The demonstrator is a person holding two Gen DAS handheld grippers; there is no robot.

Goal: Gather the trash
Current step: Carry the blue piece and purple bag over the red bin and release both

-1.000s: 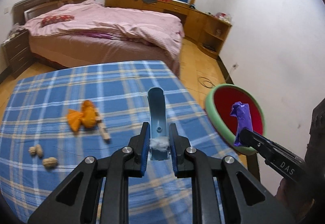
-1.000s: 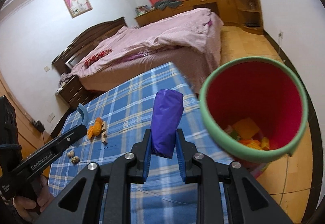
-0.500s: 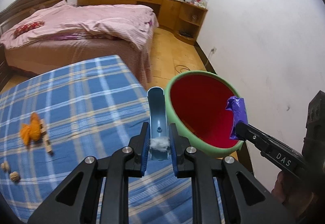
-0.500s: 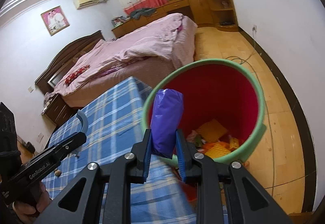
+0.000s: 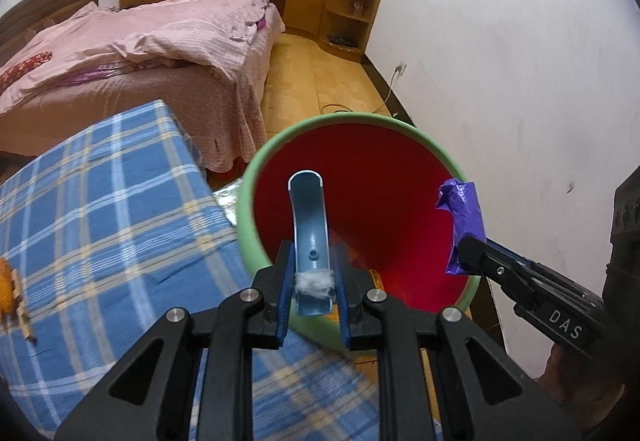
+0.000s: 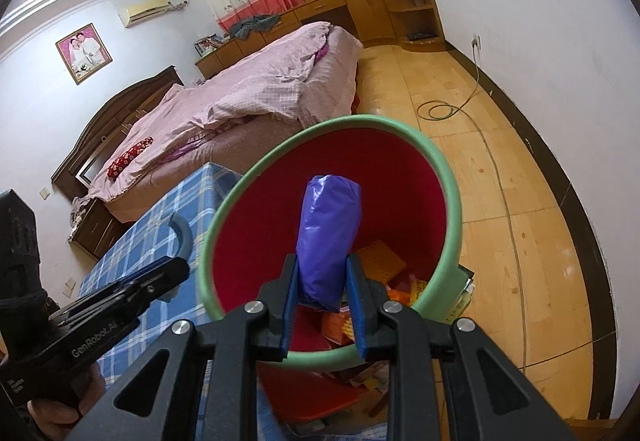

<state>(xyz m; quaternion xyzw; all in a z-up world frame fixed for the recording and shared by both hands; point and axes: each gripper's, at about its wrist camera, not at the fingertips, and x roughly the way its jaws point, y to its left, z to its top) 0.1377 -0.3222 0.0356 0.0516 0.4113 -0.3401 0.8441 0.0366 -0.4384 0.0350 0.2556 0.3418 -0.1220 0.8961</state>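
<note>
Left wrist view: the left hand-held gripper [image 5: 313, 287] clamps the near end of a curved grey-blue plastic strip [image 5: 308, 225], a white fluff wad [image 5: 314, 283] at the pads, its long axis pointing away and arching over the red bin [image 5: 440, 153]. The right hand-held gripper [image 6: 322, 295] pinches a rolled purple bag [image 6: 328, 237] standing upright along the fingers above the bin's mouth, orange and yellow scraps [image 6: 378, 261] below. The blue plaid worktop [image 5: 100, 209] lies just beside the bin, orange peel [image 5: 6, 289] at its left edge.
</note>
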